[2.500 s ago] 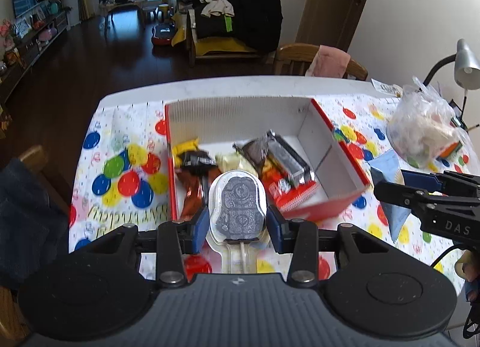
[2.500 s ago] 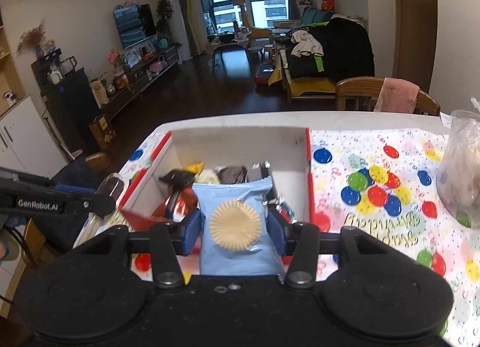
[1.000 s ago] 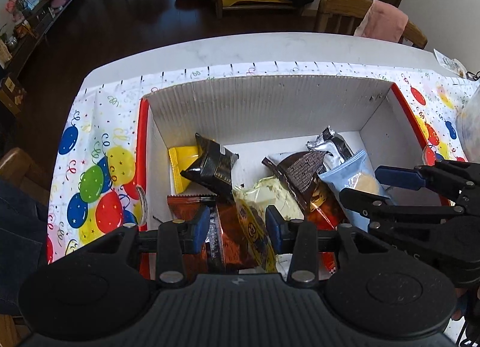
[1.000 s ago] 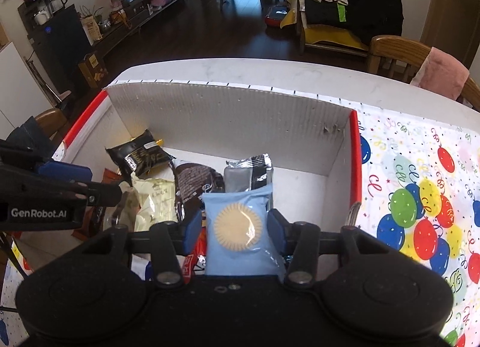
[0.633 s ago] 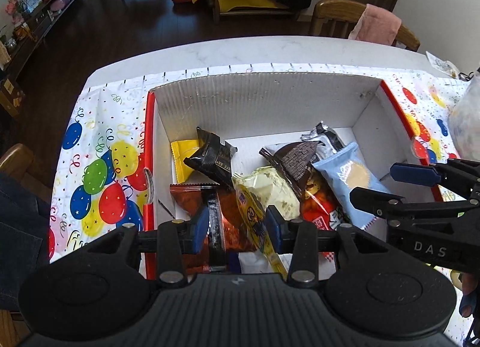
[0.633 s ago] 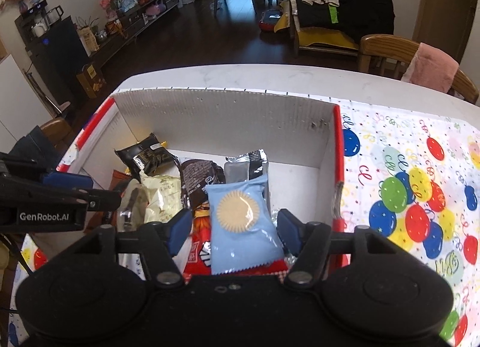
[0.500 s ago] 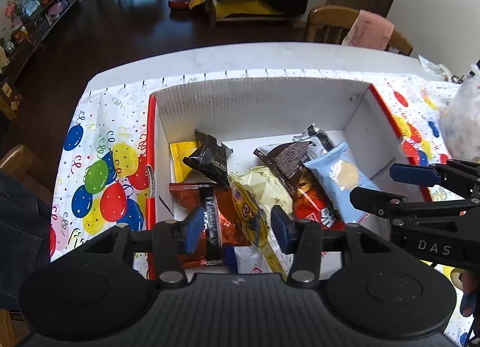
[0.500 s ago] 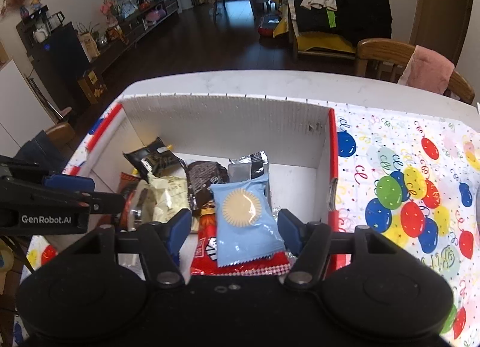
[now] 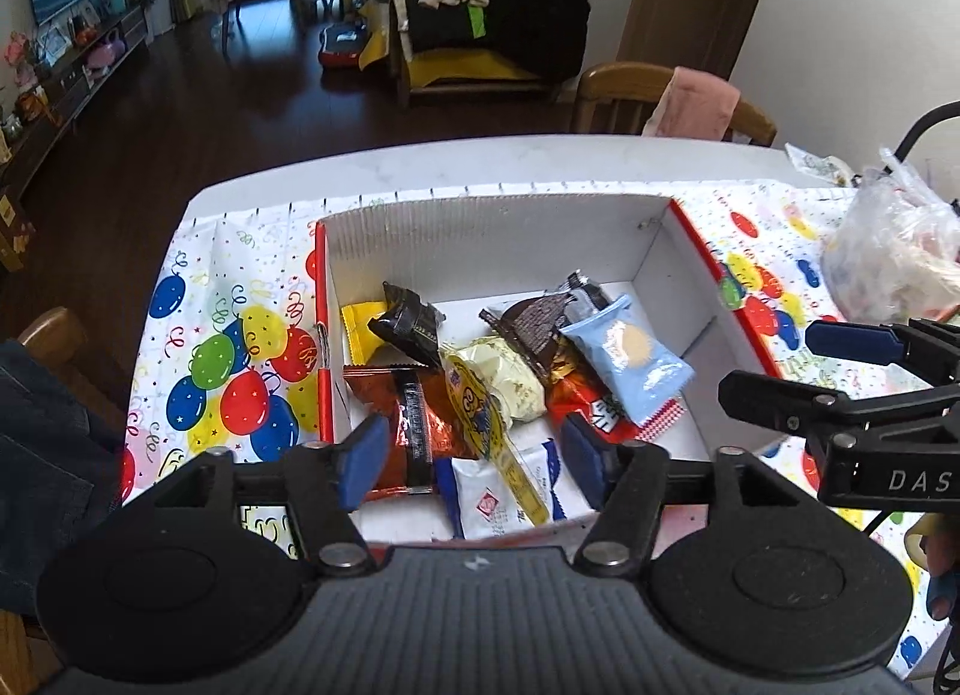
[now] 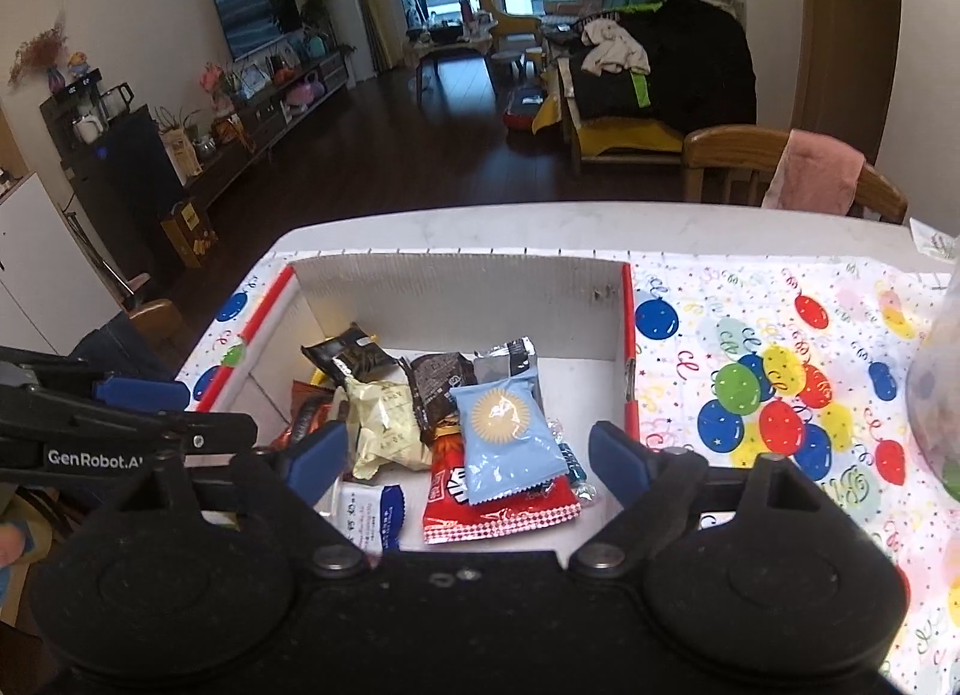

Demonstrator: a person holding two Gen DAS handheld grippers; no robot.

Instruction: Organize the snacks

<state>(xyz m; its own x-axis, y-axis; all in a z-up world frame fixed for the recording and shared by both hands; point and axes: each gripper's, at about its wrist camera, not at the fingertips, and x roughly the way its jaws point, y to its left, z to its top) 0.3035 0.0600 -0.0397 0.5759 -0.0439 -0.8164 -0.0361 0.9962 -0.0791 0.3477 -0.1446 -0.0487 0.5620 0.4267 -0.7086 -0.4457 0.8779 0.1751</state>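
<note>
Cardboard box [image 9: 492, 239]: one blue packet [image 9: 630, 359]; both tongs just opened, released, empty.

Right tool [image 10: 468, 464] jaws just opened, empty; blue packet [image 10: 507, 434] in box [image 10: 456, 290].

I am in a home's living-dining room: beyond my table [image 10: 480, 227] stand a wooden chair [image 10: 720, 155], a clothes-heaped sofa [image 10: 660, 89], and a television [image 10: 255, 14] on a low cabinet.
</note>
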